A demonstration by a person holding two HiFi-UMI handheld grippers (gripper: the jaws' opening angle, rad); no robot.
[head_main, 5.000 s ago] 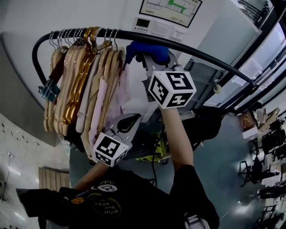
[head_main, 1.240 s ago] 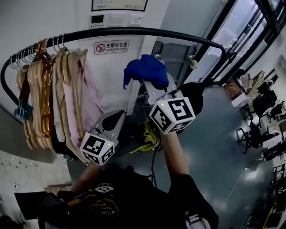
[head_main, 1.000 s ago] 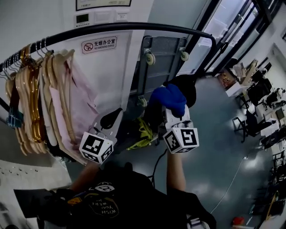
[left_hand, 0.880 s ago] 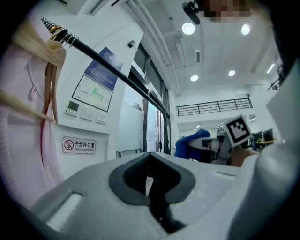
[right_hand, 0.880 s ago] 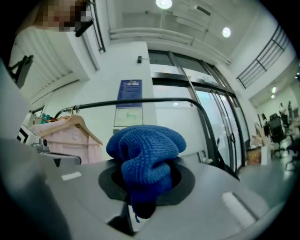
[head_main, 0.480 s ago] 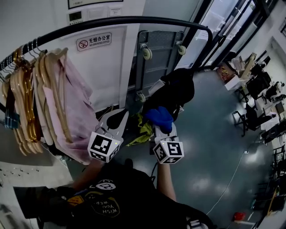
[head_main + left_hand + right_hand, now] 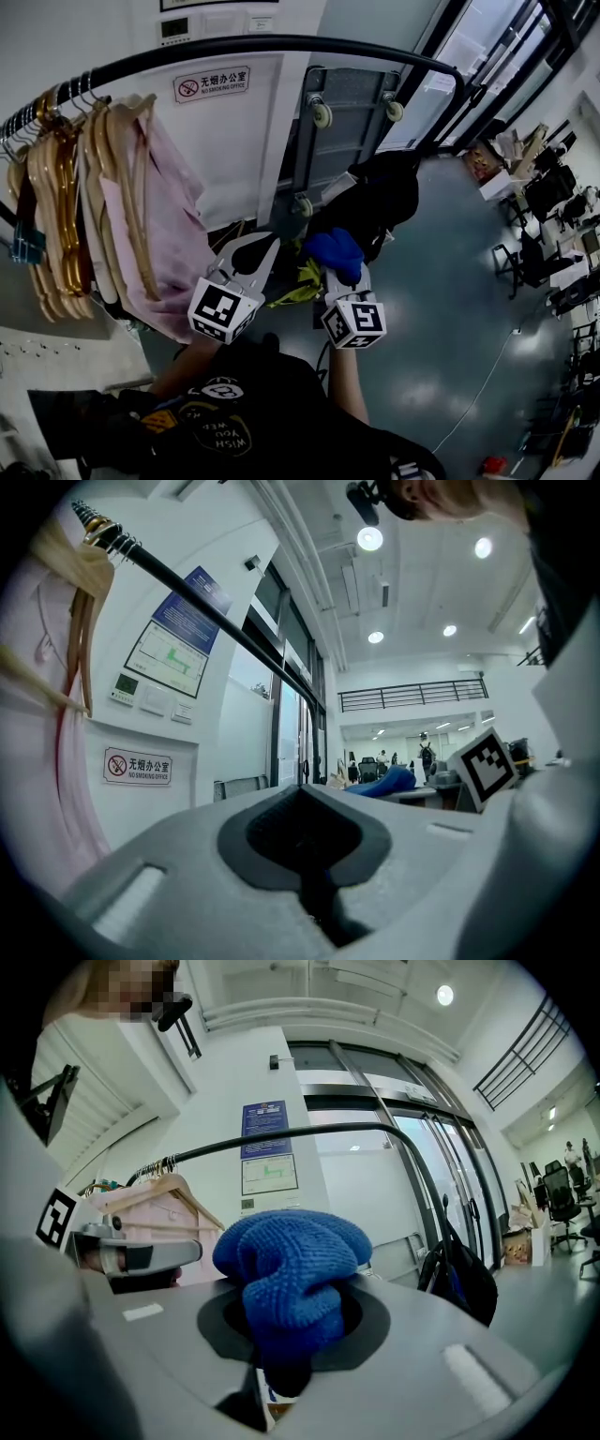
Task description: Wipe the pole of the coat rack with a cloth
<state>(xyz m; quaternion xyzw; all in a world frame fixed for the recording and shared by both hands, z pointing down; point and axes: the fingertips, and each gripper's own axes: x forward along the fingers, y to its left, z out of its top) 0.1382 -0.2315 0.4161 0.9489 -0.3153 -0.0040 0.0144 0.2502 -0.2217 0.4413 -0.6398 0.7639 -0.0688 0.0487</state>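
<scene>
The coat rack's black pole (image 7: 281,43) arcs across the top of the head view and bends down at the right end. Both grippers hang well below it, side by side. My right gripper (image 7: 339,272) is shut on a bunched blue cloth (image 7: 335,251); in the right gripper view the cloth (image 7: 286,1265) bulges out of the jaws, with the pole (image 7: 309,1132) far above. My left gripper (image 7: 268,242) is to its left, its jaws closed with nothing between them. In the left gripper view (image 7: 300,794) the pole (image 7: 216,607) runs overhead.
Wooden hangers with pink garments (image 7: 141,216) crowd the pole's left end. A black bag (image 7: 380,202) hangs near the right upright, in front of a platform trolley (image 7: 347,122) leaning on the wall. A yellow-green item (image 7: 305,281) lies on the floor. Desks and chairs (image 7: 553,187) stand far right.
The right gripper, up at the pole with the cloth five seconds ago, has dropped down beside the left gripper. Over the last half second both have barely shifted.
</scene>
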